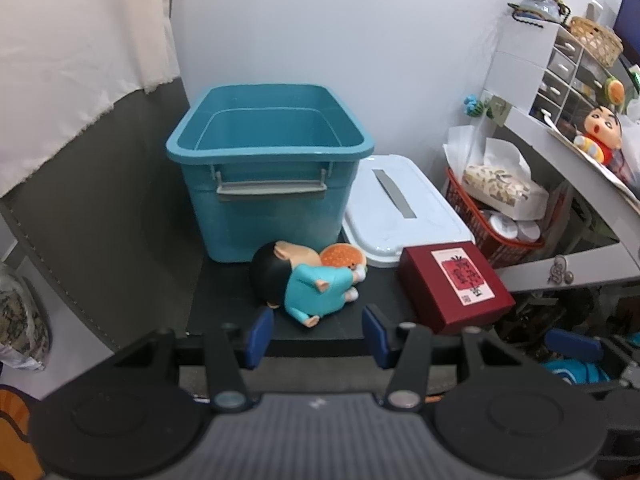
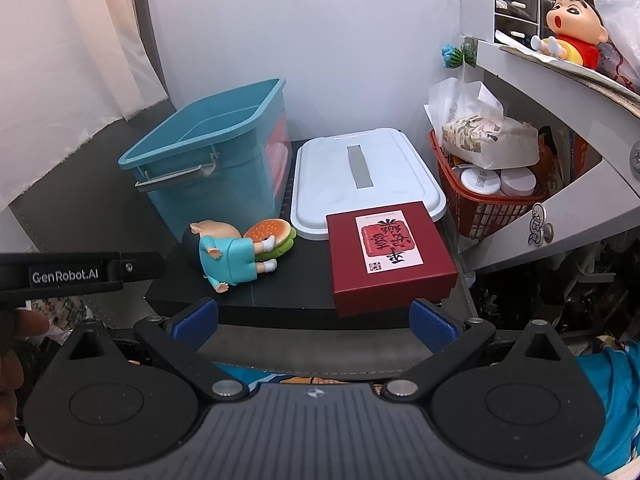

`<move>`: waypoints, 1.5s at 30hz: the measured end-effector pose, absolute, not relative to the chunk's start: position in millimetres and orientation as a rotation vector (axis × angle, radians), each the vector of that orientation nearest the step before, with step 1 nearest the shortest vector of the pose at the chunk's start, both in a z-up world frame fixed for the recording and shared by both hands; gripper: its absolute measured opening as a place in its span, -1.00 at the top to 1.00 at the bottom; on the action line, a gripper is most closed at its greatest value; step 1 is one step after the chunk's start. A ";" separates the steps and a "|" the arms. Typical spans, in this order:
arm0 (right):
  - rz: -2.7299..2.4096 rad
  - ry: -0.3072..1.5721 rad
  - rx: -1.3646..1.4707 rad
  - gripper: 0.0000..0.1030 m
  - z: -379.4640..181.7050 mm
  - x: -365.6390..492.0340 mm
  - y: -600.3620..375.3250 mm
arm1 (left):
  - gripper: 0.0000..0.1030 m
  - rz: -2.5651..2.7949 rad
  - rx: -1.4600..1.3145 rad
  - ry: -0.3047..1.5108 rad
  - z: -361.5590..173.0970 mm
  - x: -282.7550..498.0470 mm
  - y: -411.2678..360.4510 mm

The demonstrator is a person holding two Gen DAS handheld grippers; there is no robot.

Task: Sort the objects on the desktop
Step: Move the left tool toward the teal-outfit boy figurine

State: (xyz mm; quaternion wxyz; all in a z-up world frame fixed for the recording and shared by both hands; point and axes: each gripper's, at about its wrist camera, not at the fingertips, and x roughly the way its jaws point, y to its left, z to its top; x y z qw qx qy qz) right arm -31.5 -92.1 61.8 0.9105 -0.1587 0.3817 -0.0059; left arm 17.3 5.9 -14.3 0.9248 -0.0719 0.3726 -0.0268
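Note:
An empty teal bin [image 1: 264, 160] [image 2: 208, 160] stands at the back of a black mat [image 1: 224, 304] [image 2: 296, 284]. Its white lid [image 1: 400, 208] [image 2: 360, 176] lies flat to its right. A cartoon boy figure in a teal outfit [image 1: 304, 284] [image 2: 230, 254] lies on its side in front of the bin, against a toy hamburger [image 1: 342, 258] [image 2: 272, 234]. A dark red box [image 1: 456, 284] [image 2: 388, 256] sits at the front right. My left gripper [image 1: 318, 338] is open and empty just before the figure. My right gripper [image 2: 314, 320] is open and empty just before the red box.
A red basket [image 1: 492, 224] [image 2: 488, 200] with a tissue pack and jars stands right of the lid. A white shelf [image 1: 560, 136] [image 2: 560, 80] with a second doll and small drawers overhangs it. A curtain [image 1: 72, 52] hangs at left. The left gripper's body [image 2: 76, 272] shows at left in the right wrist view.

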 end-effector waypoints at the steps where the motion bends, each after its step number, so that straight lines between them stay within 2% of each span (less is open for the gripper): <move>1: -0.012 0.788 -0.327 -1.00 61.6 -31.4 -91.5 | -0.03 -0.055 -0.147 0.763 -14.1 17.5 6.2; 45: 0.103 0.854 -0.409 -1.00 47.9 -1.0 -64.2 | -0.02 -0.149 -0.145 0.779 -53.3 52.0 19.7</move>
